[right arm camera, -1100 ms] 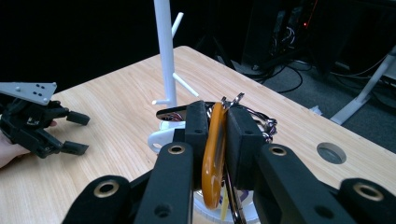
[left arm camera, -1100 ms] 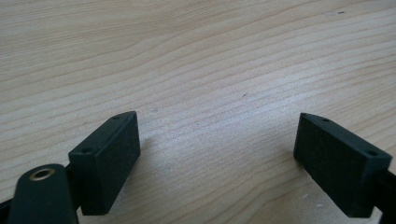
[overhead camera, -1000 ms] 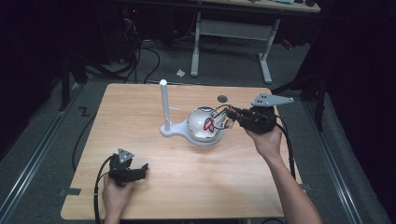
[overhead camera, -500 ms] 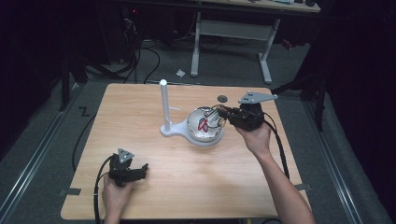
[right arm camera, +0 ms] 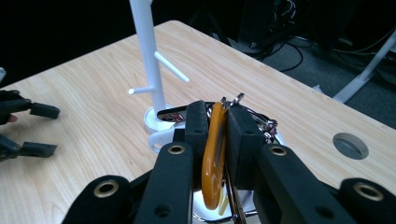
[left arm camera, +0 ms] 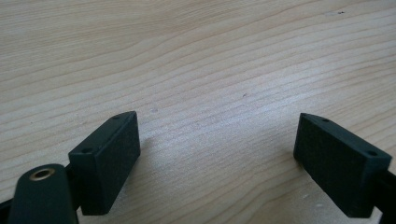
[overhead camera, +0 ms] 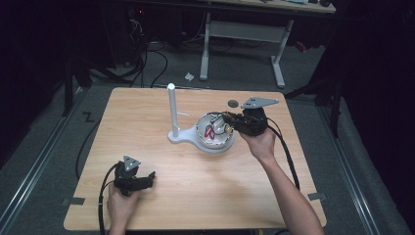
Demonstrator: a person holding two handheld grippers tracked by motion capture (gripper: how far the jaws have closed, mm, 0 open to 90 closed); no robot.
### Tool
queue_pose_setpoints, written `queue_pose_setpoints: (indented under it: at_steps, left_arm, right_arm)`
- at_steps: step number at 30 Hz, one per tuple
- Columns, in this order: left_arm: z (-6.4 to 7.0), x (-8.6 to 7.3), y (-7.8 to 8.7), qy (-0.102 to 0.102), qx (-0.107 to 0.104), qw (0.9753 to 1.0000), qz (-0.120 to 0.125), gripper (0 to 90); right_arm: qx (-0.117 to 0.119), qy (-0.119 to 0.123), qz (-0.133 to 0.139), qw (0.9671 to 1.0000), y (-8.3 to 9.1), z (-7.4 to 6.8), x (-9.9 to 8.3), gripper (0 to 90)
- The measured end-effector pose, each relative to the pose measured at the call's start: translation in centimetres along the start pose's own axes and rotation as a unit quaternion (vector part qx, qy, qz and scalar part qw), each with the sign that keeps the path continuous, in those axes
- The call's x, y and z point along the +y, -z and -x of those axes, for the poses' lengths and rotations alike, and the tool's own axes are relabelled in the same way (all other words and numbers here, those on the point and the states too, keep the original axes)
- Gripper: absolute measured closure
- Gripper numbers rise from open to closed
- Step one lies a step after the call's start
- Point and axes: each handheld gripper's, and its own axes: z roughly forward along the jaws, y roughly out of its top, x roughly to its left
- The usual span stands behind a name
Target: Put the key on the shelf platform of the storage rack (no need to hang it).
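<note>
Since a second ago your right gripper has slid left over the bowl at frame centre. Table beneath; white peg stand upper centre, pegs bare. Jaws clamped on orange key tag: picked, not hung. Left gripper, lower left, jaws wide, holding nothing.

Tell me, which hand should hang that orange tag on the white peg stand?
The right gripper: it already pinches the orange key tag beside the peg stand. The left gripper rests open, far off.
</note>
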Motion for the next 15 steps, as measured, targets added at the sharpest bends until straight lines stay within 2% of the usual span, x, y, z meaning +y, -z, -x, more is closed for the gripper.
queue_pose_setpoints:
  at_steps: [12, 13, 15]
  left_arm:
    - [0.0, 0.0, 0.0, -0.002, -0.001, 1.0, 0.0, 15.0]
    - [-0.1, 0.0, 0.0, -0.008, -0.003, 1.0, 0.0, 15.0]
    - [-0.1, 0.0, 0.0, -0.009, -0.004, 1.0, 0.0, 15.0]
  right_arm:
    - [-0.001, -0.022, -0.011, 0.9997, -1.9, 0.9, -1.4, 80.4]
    - [-0.002, -0.021, -0.012, 0.9997, -2.0, 0.8, -1.4, 80.5]
    - [-0.004, -0.017, -0.014, 0.9998, -2.2, 0.7, -1.4, 80.5]
